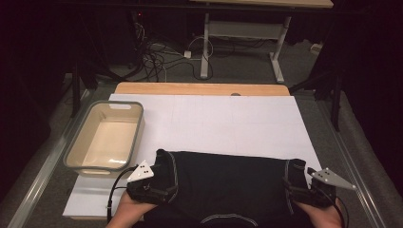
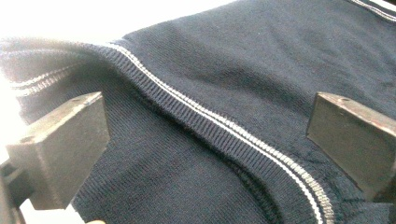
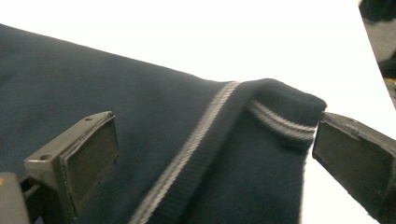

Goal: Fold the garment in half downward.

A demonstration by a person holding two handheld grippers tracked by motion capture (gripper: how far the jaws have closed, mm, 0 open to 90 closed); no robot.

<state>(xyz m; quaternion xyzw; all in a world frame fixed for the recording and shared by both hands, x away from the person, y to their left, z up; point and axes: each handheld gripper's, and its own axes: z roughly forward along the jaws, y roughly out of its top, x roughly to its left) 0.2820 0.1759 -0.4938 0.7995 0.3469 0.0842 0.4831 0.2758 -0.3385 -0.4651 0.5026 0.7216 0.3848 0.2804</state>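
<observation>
A dark navy knit garment (image 1: 230,178) with white-striped ribbed edges lies flat on the white sheet (image 1: 214,123) at the near side of the table. My left gripper (image 1: 157,183) sits at its left corner, open, its jaws set wide over the ribbed edge (image 2: 205,121). At the right corner my right gripper (image 1: 304,187) is open too, its jaws astride the striped edge (image 3: 205,126) and a folded cuff (image 3: 285,121). Nothing is clamped in either.
A grey-rimmed, empty plastic tub (image 1: 105,137) stands at the left of the table, just beyond my left gripper. The wooden table edge (image 1: 202,89) shows past the sheet. Cables (image 1: 161,57) and a desk frame (image 1: 237,33) are on the floor beyond.
</observation>
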